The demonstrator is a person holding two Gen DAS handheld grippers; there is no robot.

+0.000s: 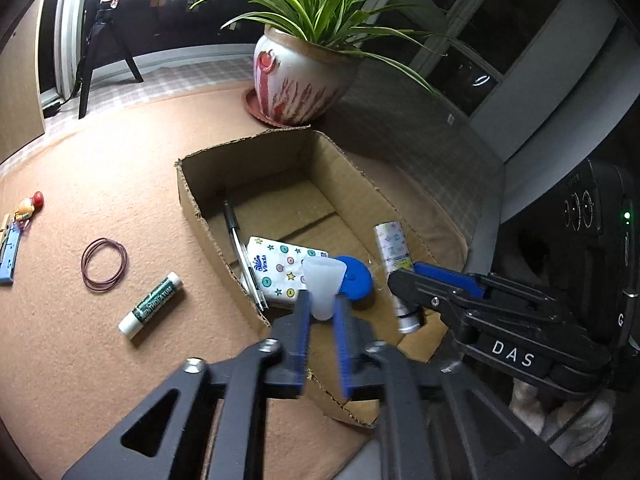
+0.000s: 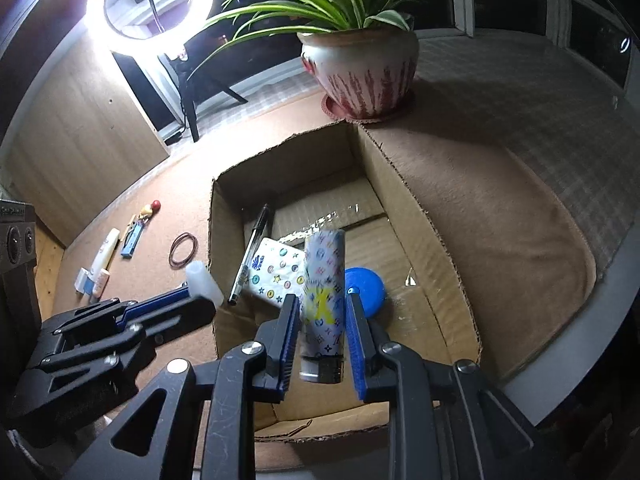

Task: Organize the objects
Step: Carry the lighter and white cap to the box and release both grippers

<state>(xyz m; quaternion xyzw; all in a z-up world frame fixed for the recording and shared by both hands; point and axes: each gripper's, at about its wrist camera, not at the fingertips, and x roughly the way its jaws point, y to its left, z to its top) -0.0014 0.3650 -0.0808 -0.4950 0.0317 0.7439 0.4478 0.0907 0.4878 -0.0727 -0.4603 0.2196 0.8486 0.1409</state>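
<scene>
The open cardboard box (image 1: 188, 196) (image 2: 216, 240) holds a black pen (image 1: 240, 248), a patterned tissue pack (image 1: 276, 268) and a blue round lid (image 1: 358, 280). My left gripper (image 1: 322, 300) hangs over the box's near left corner. A translucent white cap (image 1: 322, 280) (image 2: 204, 280) sits loose between its blue pads, and the jaws look slightly open. My right gripper (image 2: 322, 298) is above the box's near end. A patterned tube (image 2: 324, 300) (image 1: 394, 256) stands upright between its pads with a gap showing on both sides.
Left of the box, a green lip balm stick (image 1: 151, 304), brown rubber bands (image 1: 104, 270), a small keychain figure (image 1: 28, 206) and small tubes (image 2: 104, 264) lie on the orange mat. A potted plant (image 1: 300, 80) stands behind the box. A ring light (image 2: 148, 4) glares at the back left.
</scene>
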